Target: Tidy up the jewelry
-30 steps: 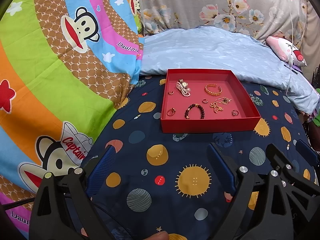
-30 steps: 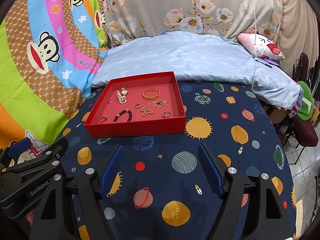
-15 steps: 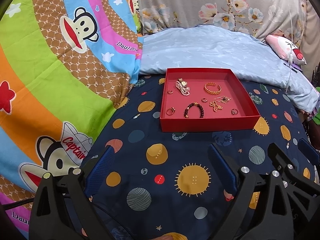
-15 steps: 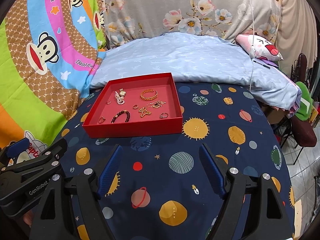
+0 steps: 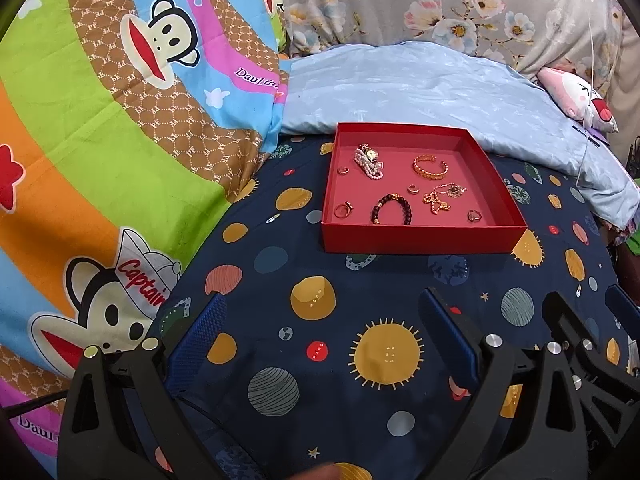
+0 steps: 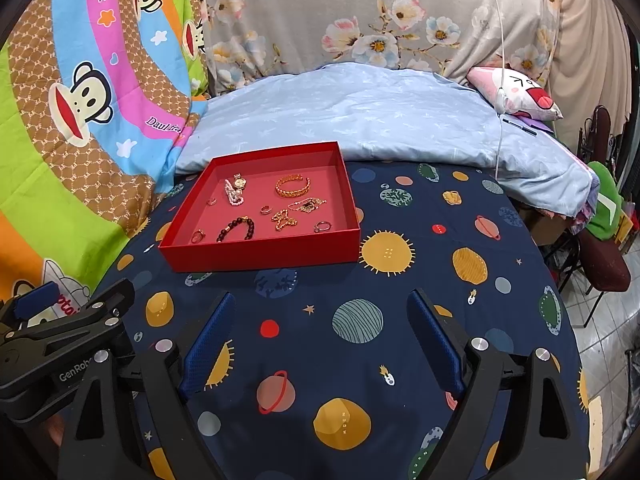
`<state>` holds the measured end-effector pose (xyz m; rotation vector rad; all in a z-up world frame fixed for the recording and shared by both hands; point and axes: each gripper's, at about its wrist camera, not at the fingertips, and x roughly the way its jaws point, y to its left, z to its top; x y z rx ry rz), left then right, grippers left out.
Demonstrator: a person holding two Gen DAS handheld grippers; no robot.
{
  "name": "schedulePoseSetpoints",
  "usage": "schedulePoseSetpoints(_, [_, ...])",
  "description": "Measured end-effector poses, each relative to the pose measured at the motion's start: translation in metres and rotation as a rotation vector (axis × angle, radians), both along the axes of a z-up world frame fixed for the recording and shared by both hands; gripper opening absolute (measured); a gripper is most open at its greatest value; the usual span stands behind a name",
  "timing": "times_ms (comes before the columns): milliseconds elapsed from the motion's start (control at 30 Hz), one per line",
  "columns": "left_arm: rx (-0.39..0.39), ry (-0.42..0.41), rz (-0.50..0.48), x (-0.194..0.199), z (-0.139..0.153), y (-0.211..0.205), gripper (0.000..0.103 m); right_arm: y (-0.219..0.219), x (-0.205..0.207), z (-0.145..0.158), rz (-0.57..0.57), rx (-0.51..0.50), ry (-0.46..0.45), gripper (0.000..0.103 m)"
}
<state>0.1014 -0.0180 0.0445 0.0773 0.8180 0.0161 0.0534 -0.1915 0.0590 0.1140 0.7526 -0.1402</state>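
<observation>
A shallow red tray sits on the navy planet-print cloth. Inside lie a pearl watch, a gold cuff bracelet, a dark bead bracelet, a gold chain and several small rings. My left gripper is open and empty, well short of the tray. My right gripper is open and empty, in front of the tray's right side. The left gripper's body shows in the right wrist view.
A light blue pillow lies behind the tray. A colourful monkey-print blanket rises on the left. A pink plush toy and a hanging white cord are at the back right. The cloth's right edge drops to a tiled floor.
Both grippers have drifted slightly; the tray sits a little lower-left in the right wrist view. Jaws stay open and the jewelry has not moved.
</observation>
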Motion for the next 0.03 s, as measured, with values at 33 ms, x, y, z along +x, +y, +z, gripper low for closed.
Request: schedulePoseSetpoints(33, [0.004,-0.001,-0.001,0.0002,-0.0001,-0.0003,0.094,0.0,0.0,0.0,0.0,0.0,0.0,0.086])
